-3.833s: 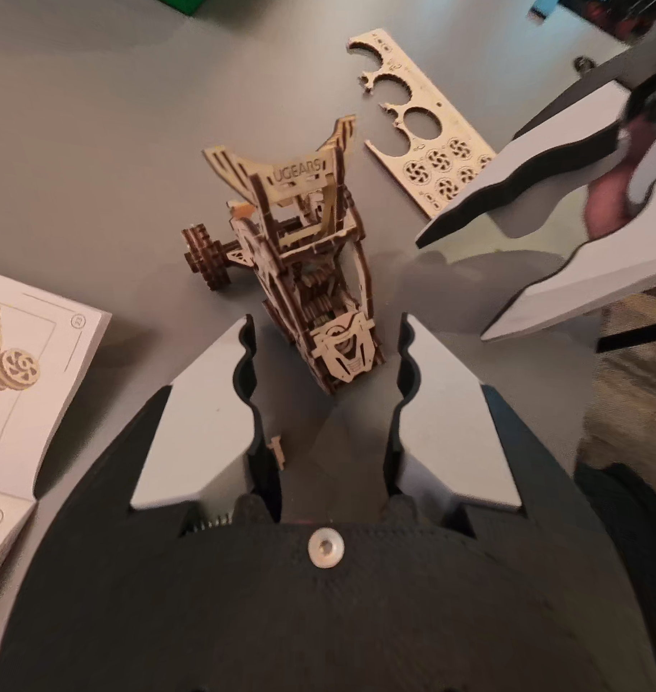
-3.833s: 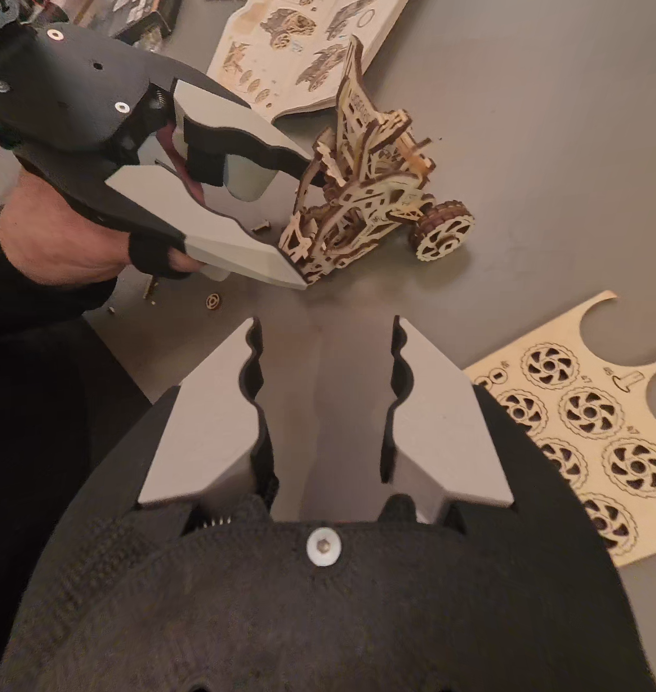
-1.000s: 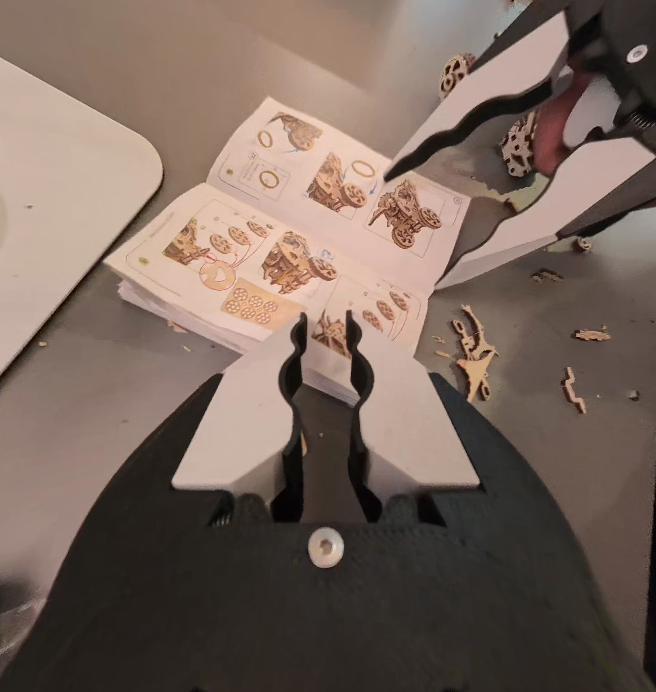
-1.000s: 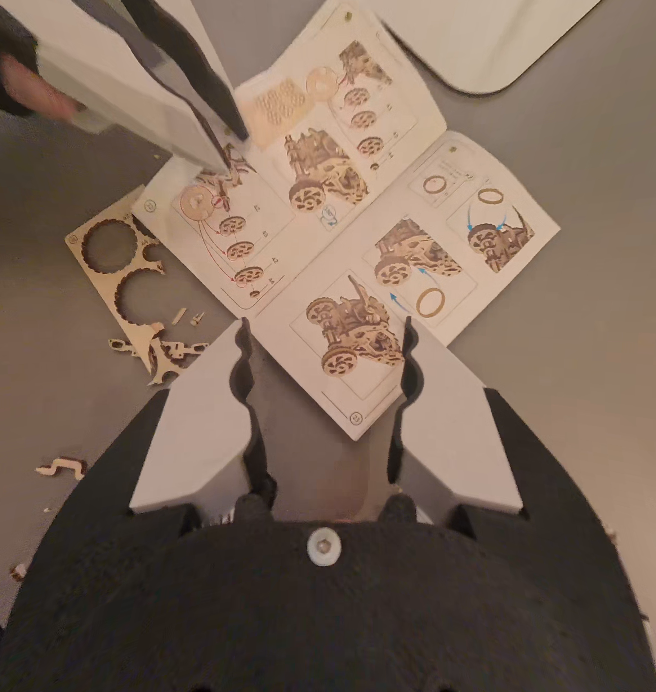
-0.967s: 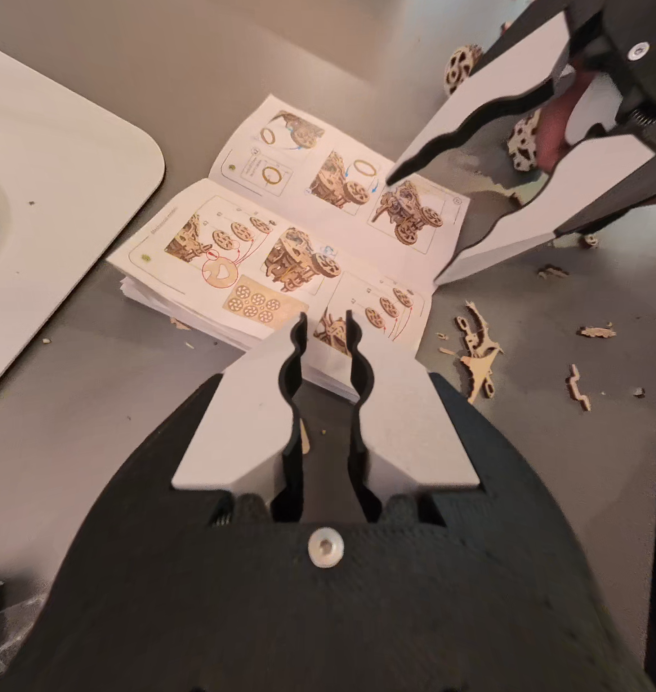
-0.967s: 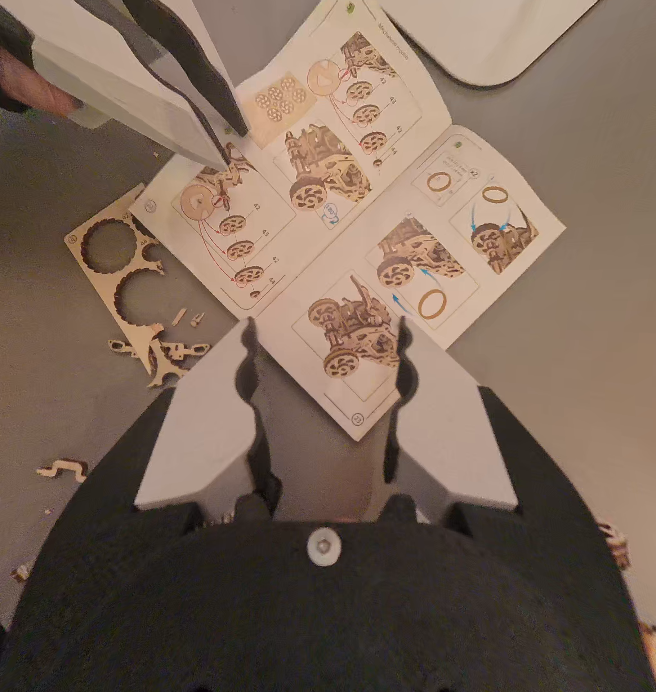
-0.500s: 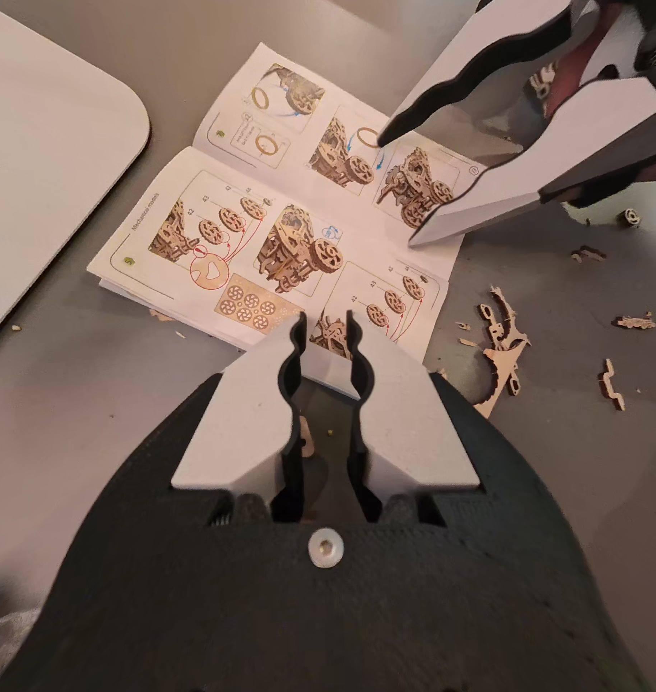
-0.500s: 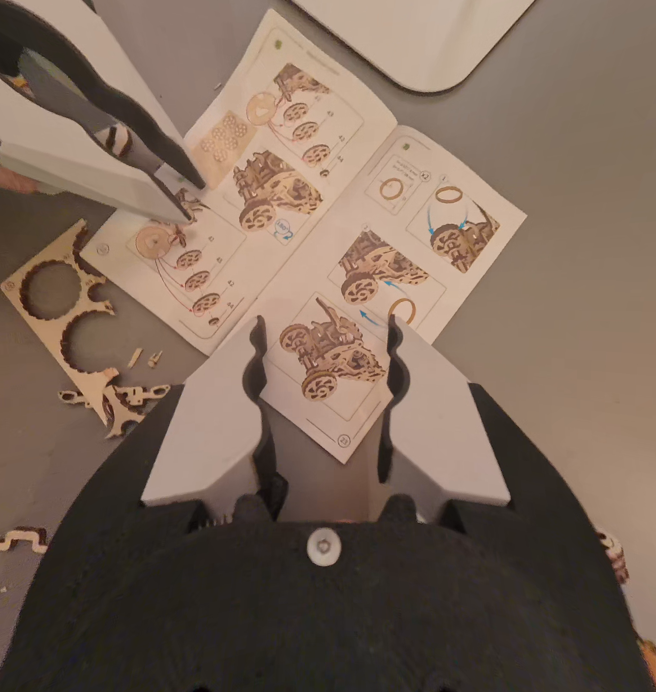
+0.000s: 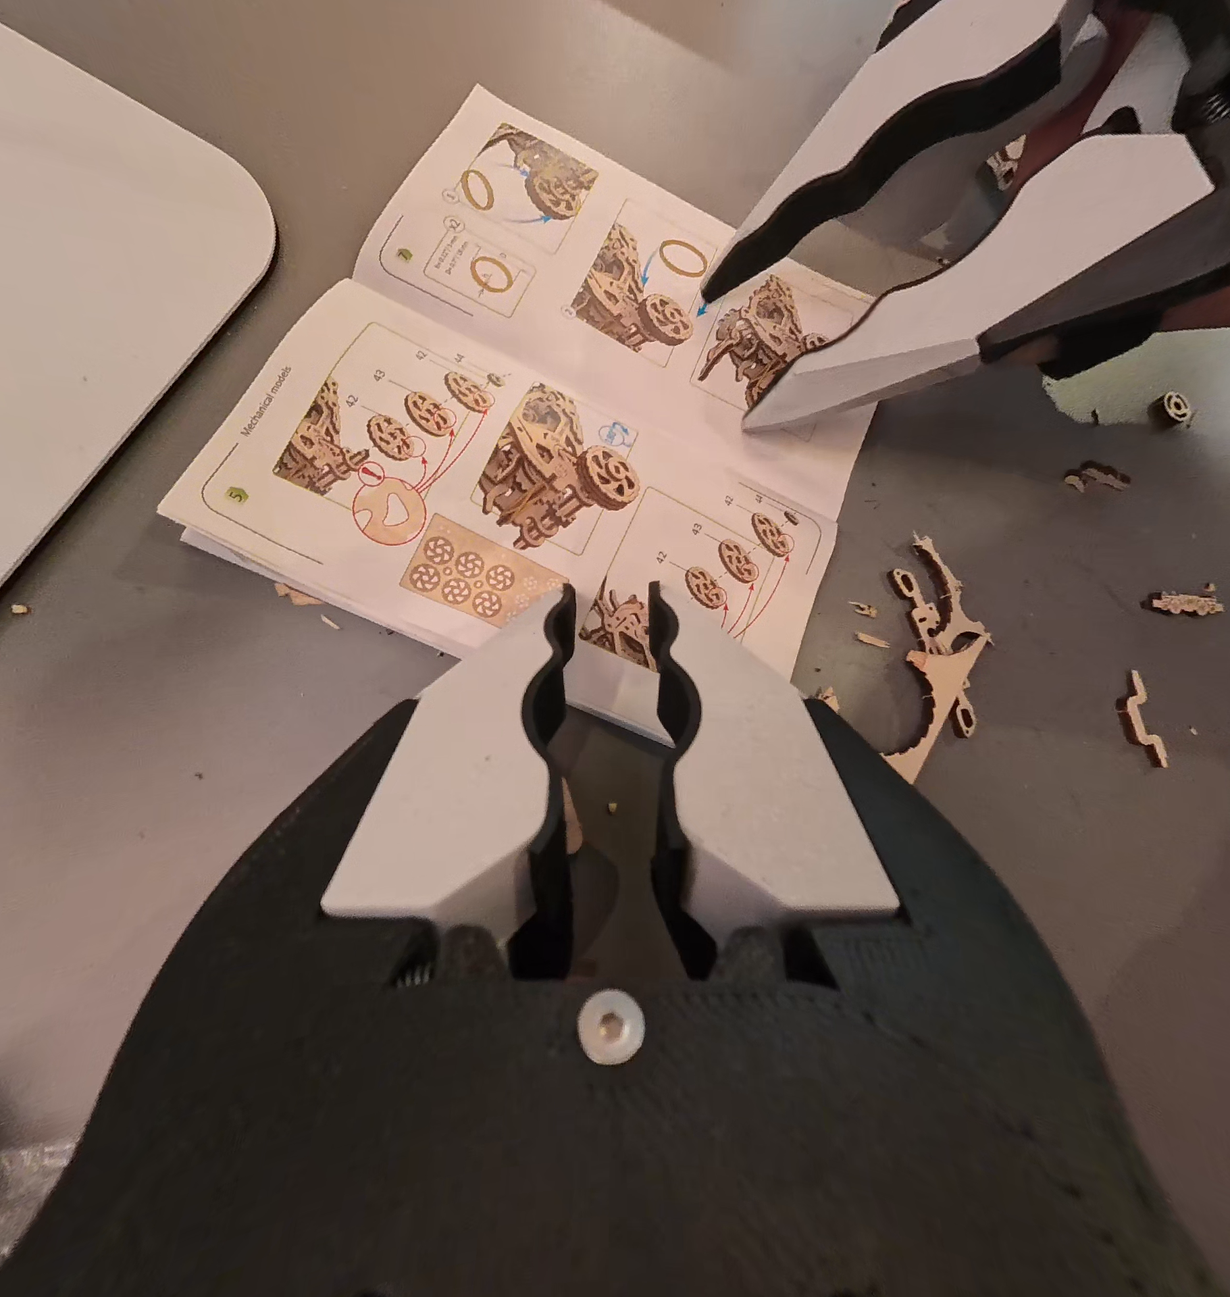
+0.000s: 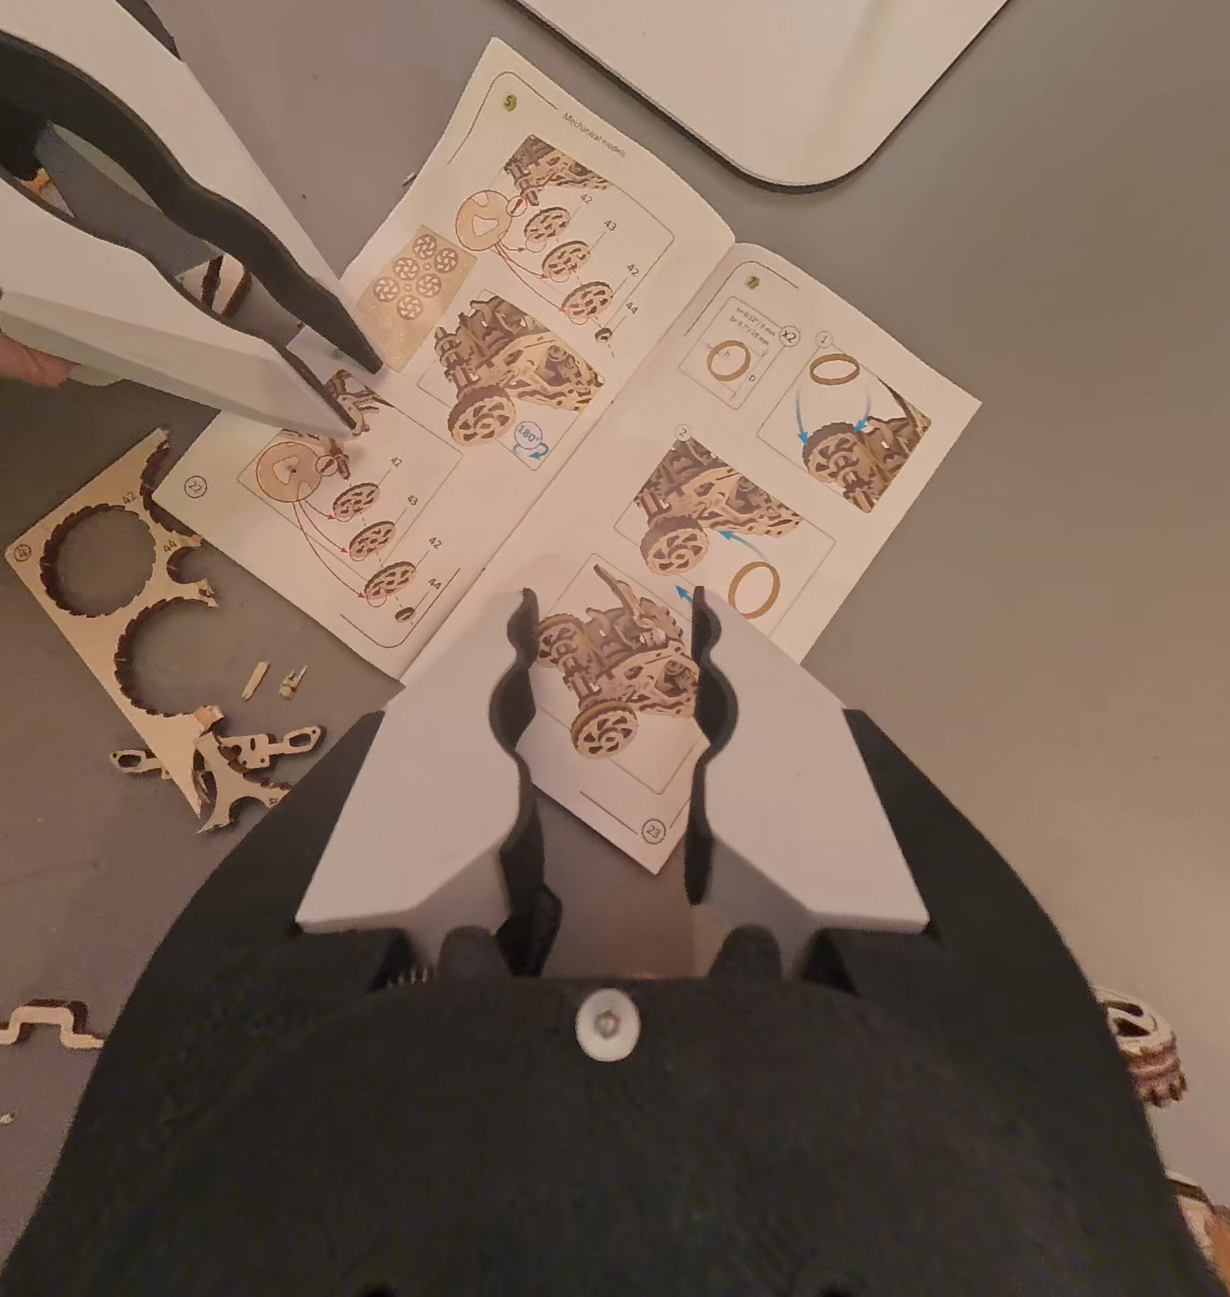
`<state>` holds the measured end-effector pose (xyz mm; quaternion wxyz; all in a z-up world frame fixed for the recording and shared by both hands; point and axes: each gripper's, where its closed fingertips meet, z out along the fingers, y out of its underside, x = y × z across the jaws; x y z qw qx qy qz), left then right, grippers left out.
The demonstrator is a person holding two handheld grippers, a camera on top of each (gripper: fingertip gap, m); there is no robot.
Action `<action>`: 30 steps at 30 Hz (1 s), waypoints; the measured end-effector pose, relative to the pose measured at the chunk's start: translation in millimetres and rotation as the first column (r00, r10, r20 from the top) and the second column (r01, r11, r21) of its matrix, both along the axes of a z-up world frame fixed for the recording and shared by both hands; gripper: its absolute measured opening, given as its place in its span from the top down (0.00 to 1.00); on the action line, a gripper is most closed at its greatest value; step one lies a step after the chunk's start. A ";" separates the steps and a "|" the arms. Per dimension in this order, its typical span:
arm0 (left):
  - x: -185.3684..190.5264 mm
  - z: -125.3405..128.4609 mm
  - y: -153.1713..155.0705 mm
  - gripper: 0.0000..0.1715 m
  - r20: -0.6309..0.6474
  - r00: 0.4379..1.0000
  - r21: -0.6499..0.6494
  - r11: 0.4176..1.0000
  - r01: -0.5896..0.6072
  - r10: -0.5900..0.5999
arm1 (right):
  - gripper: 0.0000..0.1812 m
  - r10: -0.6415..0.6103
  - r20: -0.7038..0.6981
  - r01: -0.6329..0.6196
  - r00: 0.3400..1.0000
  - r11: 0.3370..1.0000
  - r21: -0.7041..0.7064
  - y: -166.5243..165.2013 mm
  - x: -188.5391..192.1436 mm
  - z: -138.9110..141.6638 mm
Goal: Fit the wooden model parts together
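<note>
My left gripper [image 9: 612, 596] hovers over the near edge of an open instruction booklet [image 9: 527, 393]; its jaws stand a narrow gap apart and hold nothing. My right gripper [image 10: 613, 596] is partly open and empty over the booklet's [image 10: 598, 435] near corner. Each gripper shows in the other's view, the right one [image 9: 731, 358] with tips on the far page and the left one [image 10: 365, 396] with tips on the left page. Of the wooden model only a wheel [image 10: 1145, 1053] shows, at the right edge. A wooden sheet with round cut-outs [image 10: 106, 596] lies left of the booklet.
A white rounded board [image 9: 71, 281] lies left of the booklet on the grey table and also shows in the right wrist view [image 10: 773, 70]. Wooden offcuts [image 9: 938, 674] and small loose pieces [image 9: 1138, 716] are scattered to the right. A curved scrap [image 10: 36, 1032] lies at the left. My right gripper's tips are some 15 cm from the curved scrap [image 10: 36, 1032]. It is also in sight in the left wrist view [image 9: 1148, 721].
Both grippers left the wooden model and came over the booklet. The left jaws narrowed from wide open. In the last second the right gripper moved farther onto the page and its jaws narrowed.
</note>
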<state>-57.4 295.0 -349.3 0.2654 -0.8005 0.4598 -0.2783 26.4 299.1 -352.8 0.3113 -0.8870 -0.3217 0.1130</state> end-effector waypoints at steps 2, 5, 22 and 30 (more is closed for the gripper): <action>-0.2 0.0 0.0 0.90 0.003 1.000 -0.002 1.000 -0.001 0.001 | 0.79 -0.005 -0.005 0.005 1.000 1.000 -0.001 0.9 1.0 0.1; -0.4 -0.7 -2.1 0.94 0.002 1.000 -0.012 1.000 0.010 -0.010 | 0.75 -0.039 -0.029 0.039 0.999 0.999 -0.008 2.3 3.9 2.5; -1.7 -1.1 -4.8 0.96 0.001 1.000 -0.033 0.999 0.019 -0.019 | 0.69 -0.041 0.035 0.042 0.999 0.998 -0.038 1.0 11.0 -0.8; -2.3 -1.4 -4.4 0.96 0.004 1.000 -0.036 0.999 0.015 -0.015 | 0.72 -0.023 0.027 0.024 0.999 0.999 -0.036 -0.8 8.2 -0.5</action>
